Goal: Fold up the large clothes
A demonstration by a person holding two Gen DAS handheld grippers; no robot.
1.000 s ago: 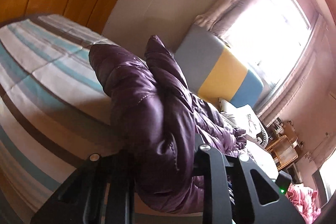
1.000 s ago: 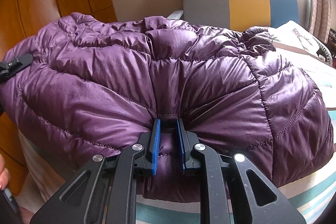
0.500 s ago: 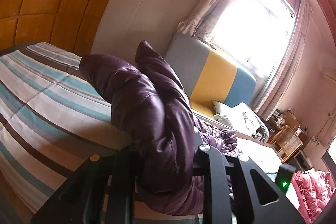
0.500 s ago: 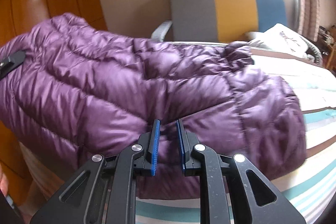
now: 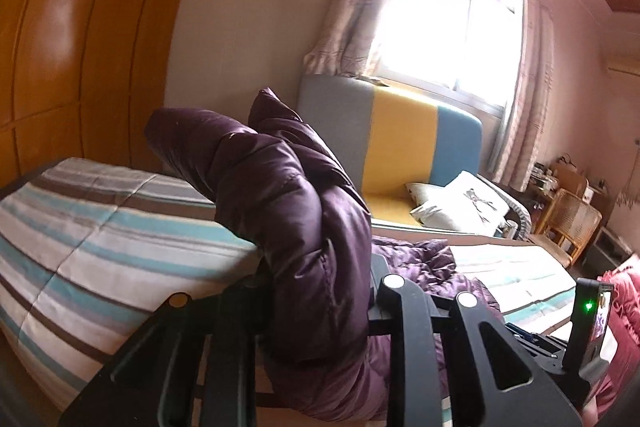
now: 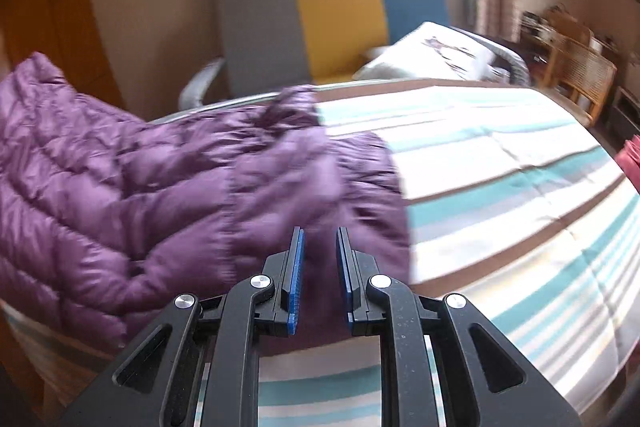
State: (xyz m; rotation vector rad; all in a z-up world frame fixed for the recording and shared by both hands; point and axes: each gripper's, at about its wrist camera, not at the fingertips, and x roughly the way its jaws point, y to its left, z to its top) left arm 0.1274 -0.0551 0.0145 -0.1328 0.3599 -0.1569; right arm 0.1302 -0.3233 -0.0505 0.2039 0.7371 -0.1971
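Purple quilted down jacket [image 6: 132, 195] lies bunched on the left part of a bed covered with a striped quilt [image 6: 500, 187] in white, teal and brown bands. In the left wrist view a thick fold of the jacket [image 5: 288, 211] stands up between the black arms of the left gripper [image 5: 320, 311]; its jaws have just been opening slightly, yet the fold fills the gap and the padding bulges over both sides, so the cloth sits pinched there. In the right wrist view the right gripper [image 6: 319, 267] hangs just above the jacket's near edge, its blue-padded fingers [image 6: 297, 275] a narrow gap apart with nothing between them, the jacket blurred behind. Past the bed stands an armchair [image 6: 332, 23] with grey, yellow and blue panels, a white cushion [image 6: 436, 55] on its seat, below a bright curtained window [image 5: 452, 23]. A wooden wardrobe [image 5: 72, 39] fills the left.
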